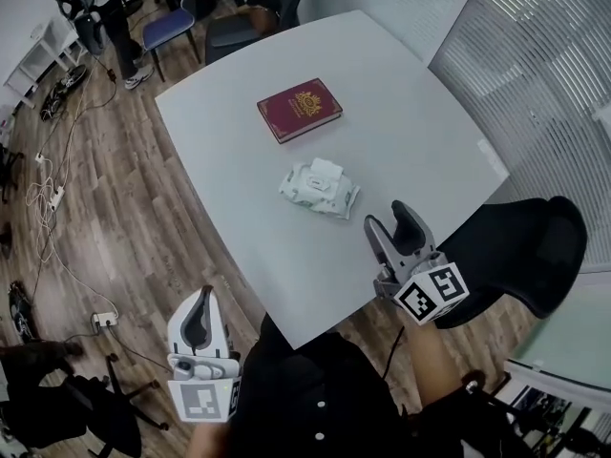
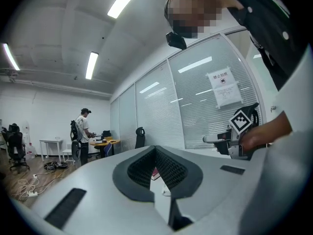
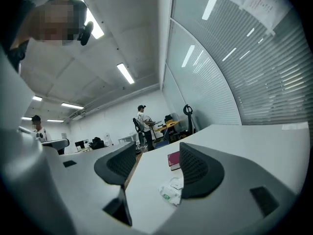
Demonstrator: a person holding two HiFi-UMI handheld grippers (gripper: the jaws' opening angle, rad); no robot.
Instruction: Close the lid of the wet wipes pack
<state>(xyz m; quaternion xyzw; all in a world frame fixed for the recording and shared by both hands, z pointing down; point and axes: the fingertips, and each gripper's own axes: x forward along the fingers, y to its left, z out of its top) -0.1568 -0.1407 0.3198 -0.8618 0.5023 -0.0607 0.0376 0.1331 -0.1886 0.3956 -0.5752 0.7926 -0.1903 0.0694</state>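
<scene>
Hovering beyond table (image 1: 220, 113) edge, left tool (image 1: 203, 296) clenched; right tool (image 1: 389, 216) released near wipes pack (image 1: 318, 188).

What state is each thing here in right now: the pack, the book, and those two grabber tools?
wet wipes pack: lying on the table, its lid flipped open.
red book: closed, lying flat.
left gripper: jaws shut, holding nothing, out past the table's edge.
right gripper: jaws open, holding nothing, near the pack but not touching it.
</scene>
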